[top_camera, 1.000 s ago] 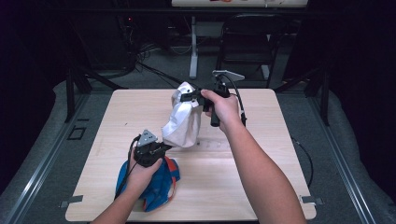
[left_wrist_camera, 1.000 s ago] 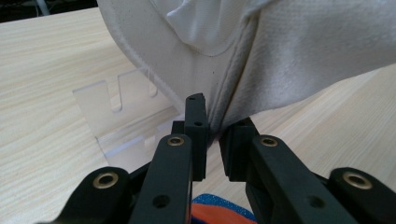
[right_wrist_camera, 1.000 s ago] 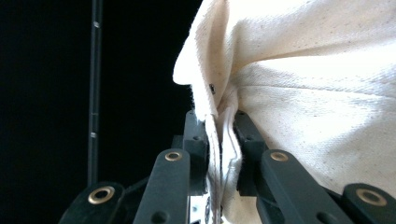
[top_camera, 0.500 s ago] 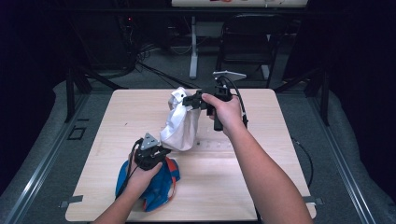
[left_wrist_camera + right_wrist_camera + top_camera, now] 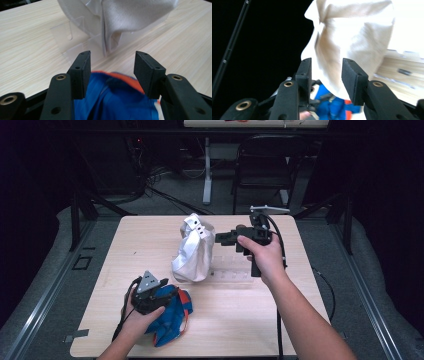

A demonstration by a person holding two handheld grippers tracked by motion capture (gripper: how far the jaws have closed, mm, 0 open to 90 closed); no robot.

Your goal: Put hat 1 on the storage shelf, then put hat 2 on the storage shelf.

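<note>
Right gripper [image 5: 219,239] with jaws parted and nothing pinched, level with the top of the white cloth [image 5: 192,252] and just to its right; half a second earlier closed on that top and lifting it, now let go and drawn slightly toward the right edge of the table [image 5: 280,330]. In the right gripper view, same jaws apart, white cloth [image 5: 352,37] blurred just ahead of them. White cloth left standing in a tall heap near the middle of the table, toward the far edge, seemingly draped over a clear stand [image 5: 232,276] with its flat base showing at the right of the heap; probably placed as meant, this step likely finished. Left gripper [image 5: 172,295] with jaws wide apart, gripping nothing, low over the blue cloth [image 5: 172,320] crumpled near the near-left corner; shifted a little toward the near edge over the last second. In the left gripper view, blue cloth [image 5: 117,100] with orange trim under and between the open jaws, white heap beyond. Likely next: the blue cloth. Table of pale wood grain, otherwise bare. Around it a grey floor [image 5: 55,250], dark room, a chair [image 5: 265,165] and cables [image 5: 160,180] beyond the far edge.
</note>
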